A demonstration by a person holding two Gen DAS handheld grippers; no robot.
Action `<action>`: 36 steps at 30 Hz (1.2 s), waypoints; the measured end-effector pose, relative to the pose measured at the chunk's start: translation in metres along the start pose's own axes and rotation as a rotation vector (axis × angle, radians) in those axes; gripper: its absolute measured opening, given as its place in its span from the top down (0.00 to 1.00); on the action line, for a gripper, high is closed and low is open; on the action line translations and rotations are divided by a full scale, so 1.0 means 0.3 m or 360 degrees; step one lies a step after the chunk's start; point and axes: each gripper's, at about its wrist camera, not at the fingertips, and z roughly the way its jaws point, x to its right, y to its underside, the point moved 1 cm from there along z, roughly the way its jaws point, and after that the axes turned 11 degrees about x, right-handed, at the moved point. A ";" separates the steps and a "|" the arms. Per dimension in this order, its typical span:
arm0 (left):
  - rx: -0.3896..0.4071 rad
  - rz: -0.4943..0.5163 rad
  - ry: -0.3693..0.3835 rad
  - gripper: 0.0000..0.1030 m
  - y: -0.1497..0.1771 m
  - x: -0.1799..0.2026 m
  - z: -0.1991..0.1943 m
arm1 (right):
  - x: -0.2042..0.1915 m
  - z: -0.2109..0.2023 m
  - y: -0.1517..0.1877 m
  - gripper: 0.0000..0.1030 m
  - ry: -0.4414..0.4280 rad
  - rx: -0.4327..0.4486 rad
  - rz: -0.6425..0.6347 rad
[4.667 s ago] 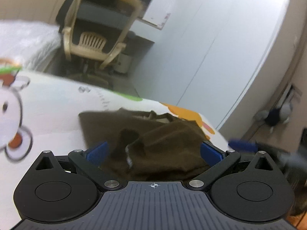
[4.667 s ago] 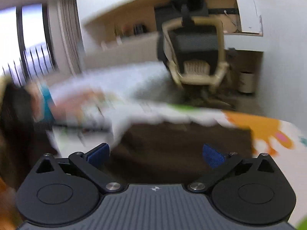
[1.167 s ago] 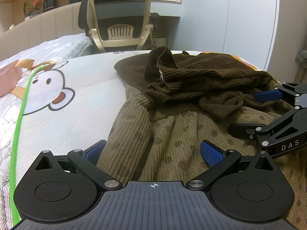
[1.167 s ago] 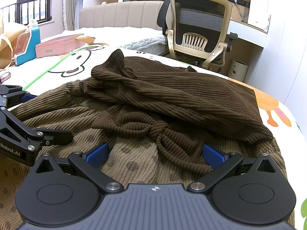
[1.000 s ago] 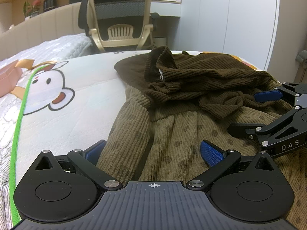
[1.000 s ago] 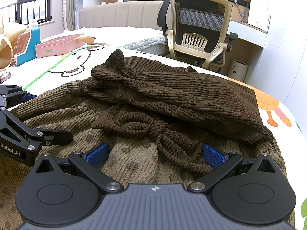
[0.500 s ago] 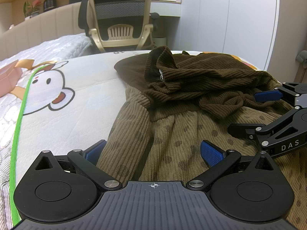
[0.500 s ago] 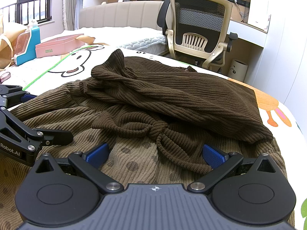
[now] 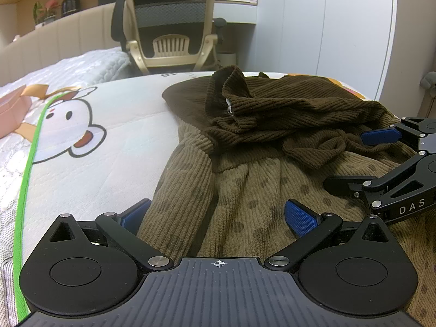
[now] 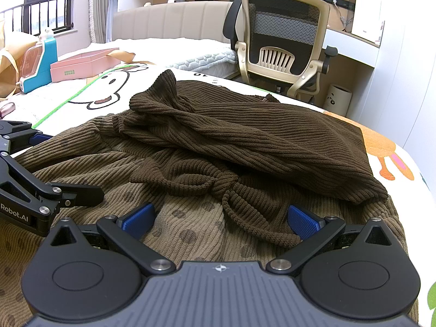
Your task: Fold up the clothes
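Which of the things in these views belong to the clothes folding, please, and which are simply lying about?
Part of the job:
- dark brown corduroy garment
- olive dotted corduroy garment
- left gripper, jaws open
- right gripper, jaws open

Lying about:
- pink box
- blue and white toy
- office chair

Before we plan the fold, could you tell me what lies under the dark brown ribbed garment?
The dark brown ribbed garment lies on a lighter olive corduroy garment with dark dots, spread on the white cartoon-print bedspread. How far the olive piece extends beneath is covered.
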 end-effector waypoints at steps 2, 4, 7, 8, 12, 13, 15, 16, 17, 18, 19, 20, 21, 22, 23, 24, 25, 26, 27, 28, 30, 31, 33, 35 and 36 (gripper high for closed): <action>0.0000 0.0000 -0.0001 0.00 0.000 0.000 0.000 | 0.000 0.000 0.000 0.00 0.0000 0.0000 0.0000; -0.0001 0.0000 0.0000 0.00 0.000 -0.001 0.000 | -0.001 0.000 0.000 0.00 0.0000 0.0000 0.0000; -0.0001 0.0001 0.0001 0.00 0.000 -0.001 0.000 | -0.001 0.000 0.000 0.00 0.0000 0.0000 0.0000; -0.0002 0.0001 0.0001 0.00 0.000 -0.001 0.000 | -0.001 0.000 0.000 0.00 0.0000 0.0000 0.0000; -0.0005 0.0013 0.0019 0.00 -0.003 -0.004 0.008 | -0.001 0.001 0.000 0.00 0.0002 0.0000 0.0001; -0.0006 0.0027 0.0040 0.00 -0.005 -0.006 0.013 | -0.001 0.002 -0.001 0.00 0.0003 0.0000 0.0001; -0.0008 0.0064 0.0085 0.00 -0.010 -0.012 0.021 | -0.002 0.002 -0.001 0.00 0.0004 0.0000 0.0001; -0.0006 0.0089 0.0104 0.00 -0.012 -0.012 0.024 | -0.002 0.001 -0.001 0.00 0.0004 0.0000 0.0002; 0.0004 0.0122 0.0099 0.00 -0.012 -0.005 0.022 | -0.001 0.001 -0.001 0.00 0.0004 0.0000 0.0002; 0.0018 0.0160 0.0083 0.00 -0.012 0.006 0.020 | 0.000 0.000 0.000 0.00 0.0003 0.0000 0.0002; 0.0032 0.0199 0.0067 0.00 -0.012 0.017 0.017 | 0.001 0.000 0.000 0.00 0.0003 0.0000 0.0002; 0.0046 0.0237 0.0050 0.00 -0.012 0.029 0.014 | 0.002 0.000 0.000 0.00 0.0003 0.0000 0.0002; 0.0077 0.0314 0.0015 0.00 -0.008 0.052 0.006 | 0.003 -0.001 0.001 0.00 0.0003 0.0000 0.0002; 0.0118 0.0414 -0.0031 0.00 -0.001 0.082 -0.006 | 0.004 -0.001 0.001 0.00 0.0002 0.0000 0.0002; 0.0159 0.0514 -0.0078 0.00 0.006 0.113 -0.017 | 0.005 -0.002 0.001 0.00 0.0002 0.0000 0.0002; 0.0192 0.0596 -0.0115 0.00 0.014 0.138 -0.025 | 0.006 -0.002 0.002 0.00 0.0002 0.0000 0.0002; 0.0220 0.0668 -0.0145 0.00 0.023 0.159 -0.031 | 0.005 -0.002 0.002 0.00 0.0003 0.0000 0.0000; 0.0242 0.0726 -0.0157 0.00 0.030 0.173 -0.032 | 0.005 -0.002 0.002 0.00 0.0004 0.0000 -0.0001; 0.0261 0.0776 -0.0157 0.00 0.034 0.183 -0.030 | 0.004 -0.002 0.002 0.00 0.0005 0.0000 -0.0001; 0.0264 0.0785 -0.0135 0.00 0.031 0.181 -0.023 | 0.003 -0.002 0.002 0.00 0.0005 0.0000 -0.0001; 0.0249 0.0751 -0.0066 0.00 0.016 0.163 0.000 | 0.000 -0.003 0.001 0.00 0.0009 0.0001 -0.0005; 0.0226 0.0703 -0.0029 0.00 0.008 0.147 0.013 | -0.003 -0.003 0.000 0.00 0.0013 0.0002 -0.0010; 0.0165 0.0572 0.0042 0.00 -0.007 0.109 0.037 | 0.007 -0.003 0.000 0.00 0.0011 0.0003 0.0048; 0.0118 0.0454 0.0093 0.00 -0.013 0.076 0.053 | 0.010 -0.002 0.002 0.00 0.0018 0.0003 0.0067; 0.0097 0.0401 0.0113 0.00 -0.014 0.060 0.058 | 0.007 -0.001 0.001 0.00 0.0024 0.0000 0.0063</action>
